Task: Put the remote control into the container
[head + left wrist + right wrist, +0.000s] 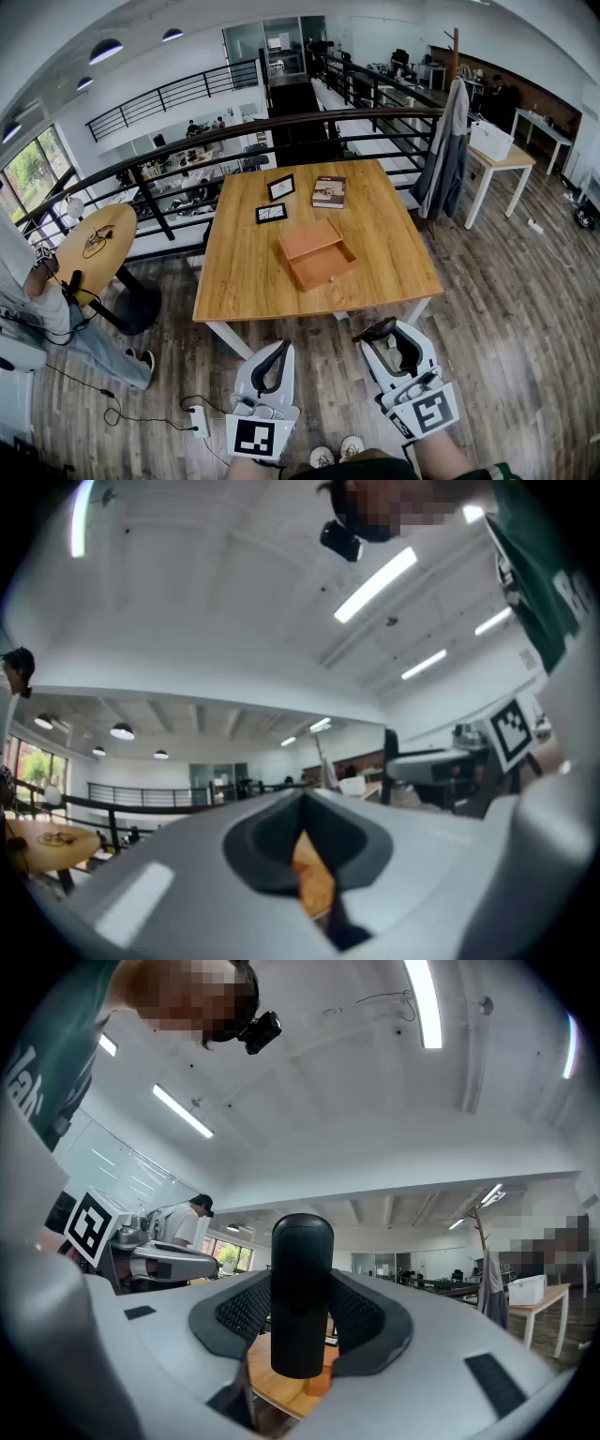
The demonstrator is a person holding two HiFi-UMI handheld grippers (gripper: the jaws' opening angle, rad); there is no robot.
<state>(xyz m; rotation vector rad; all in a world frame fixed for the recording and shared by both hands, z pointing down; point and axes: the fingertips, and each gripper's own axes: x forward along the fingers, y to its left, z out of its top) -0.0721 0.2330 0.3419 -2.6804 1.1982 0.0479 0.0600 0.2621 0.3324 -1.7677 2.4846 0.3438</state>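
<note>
A black remote control (301, 1293) stands upright between the pads of my right gripper (302, 1314), which is shut on it. In the head view the right gripper (394, 349) hangs over the floor just short of the wooden table (244, 272), and the remote's dark end (375, 330) pokes out at its tip. The container, a shallow open wooden box (323, 272), lies near the table's middle, ahead of both grippers. My left gripper (272, 361) hovers beside the right one, its jaws together with nothing between them (305, 846).
Two picture frames (280, 187) (271, 213) and a book (329, 191) lie on the far half of the table. A round table (94, 244) and a person (37, 309) are at the left. A coat rack (448, 141) stands at the right. A power strip (199, 422) lies on the floor.
</note>
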